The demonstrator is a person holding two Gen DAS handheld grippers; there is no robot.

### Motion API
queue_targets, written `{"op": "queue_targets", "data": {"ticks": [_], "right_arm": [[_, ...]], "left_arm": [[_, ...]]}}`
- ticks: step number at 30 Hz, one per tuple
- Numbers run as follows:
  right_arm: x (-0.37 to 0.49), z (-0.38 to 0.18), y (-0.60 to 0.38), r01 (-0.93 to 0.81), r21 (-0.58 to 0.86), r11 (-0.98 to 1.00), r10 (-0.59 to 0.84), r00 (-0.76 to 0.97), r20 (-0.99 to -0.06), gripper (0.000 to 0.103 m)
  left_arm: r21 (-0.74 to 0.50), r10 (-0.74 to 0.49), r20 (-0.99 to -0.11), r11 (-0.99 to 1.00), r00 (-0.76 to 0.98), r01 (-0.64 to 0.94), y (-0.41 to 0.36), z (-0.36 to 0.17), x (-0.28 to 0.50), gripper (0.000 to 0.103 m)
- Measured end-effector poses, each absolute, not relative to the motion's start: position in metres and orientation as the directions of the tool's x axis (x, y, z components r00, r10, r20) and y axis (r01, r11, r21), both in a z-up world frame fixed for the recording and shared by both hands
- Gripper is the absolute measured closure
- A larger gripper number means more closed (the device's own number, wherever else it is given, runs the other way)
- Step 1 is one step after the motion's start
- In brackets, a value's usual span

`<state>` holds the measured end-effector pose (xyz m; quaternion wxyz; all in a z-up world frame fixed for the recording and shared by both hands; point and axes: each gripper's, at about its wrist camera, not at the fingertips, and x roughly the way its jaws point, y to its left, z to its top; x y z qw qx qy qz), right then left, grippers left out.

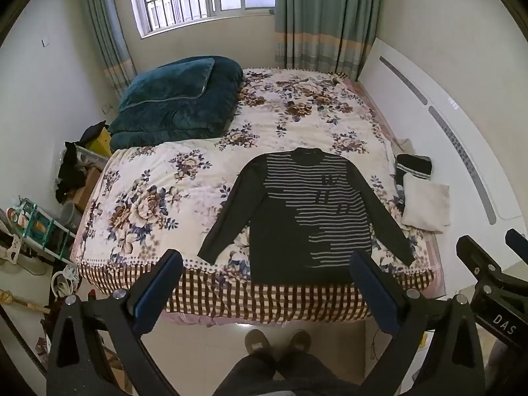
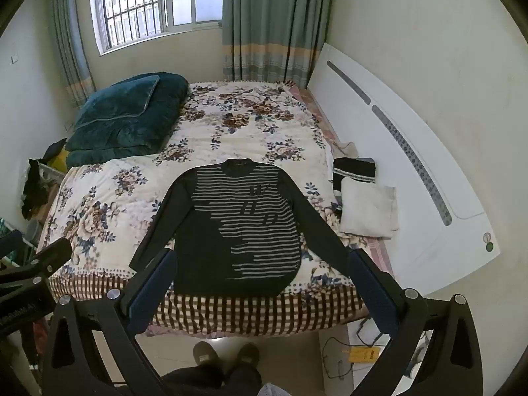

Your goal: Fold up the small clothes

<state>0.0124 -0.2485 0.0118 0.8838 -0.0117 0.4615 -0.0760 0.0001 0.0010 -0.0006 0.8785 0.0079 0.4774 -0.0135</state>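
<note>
The left gripper (image 1: 265,280), a black frame with 2 blue-padded fingers, is spread wide with nothing in it, held in the air above the foot of the bed. The right gripper (image 2: 260,280) is spread just as wide and equally empty.

Beyond both lies the dark long-sleeved sweater with grey horizontal stripes (image 2: 241,227), flat and face up on the floral cream bedspread (image 2: 99,204) near its checked front edge. The collar points to 12 o'clock, the hem to 6, so the long axis runs straight away from the person. The sleeves angle out toward 7 and 5 o'clock.

Folding looks not yet begun: the garment is spread out and untouched. The next move probably calls for each gripper to drop to a sleeve or shoulder edge and pinch a single layer. At 3 o'clock sit a folded off-white cloth (image 2: 368,211) and a folded black striped garment (image 2: 354,168).
</note>
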Motion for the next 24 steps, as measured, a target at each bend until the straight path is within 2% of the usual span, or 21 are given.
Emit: {"op": "queue_targets", "data": {"ticks": [14, 24], "right_arm": [[0.003, 0.007, -0.250, 0.125, -0.086, 0.988, -0.143, 0.577, -0.804, 0.000], [0.002, 0.025, -0.251, 0.110, -0.095, 0.989, -0.142, 0.586, -0.797, 0.000]], "left_arm": [[0.015, -0.003, -0.832, 1.000, 0.554, 0.028, -0.003, 0.000, 0.000, 0.000], [0.013, -0.007, -0.829, 0.999, 0.559, 0.031, -0.014, 0.010, 0.004, 0.000]]}}
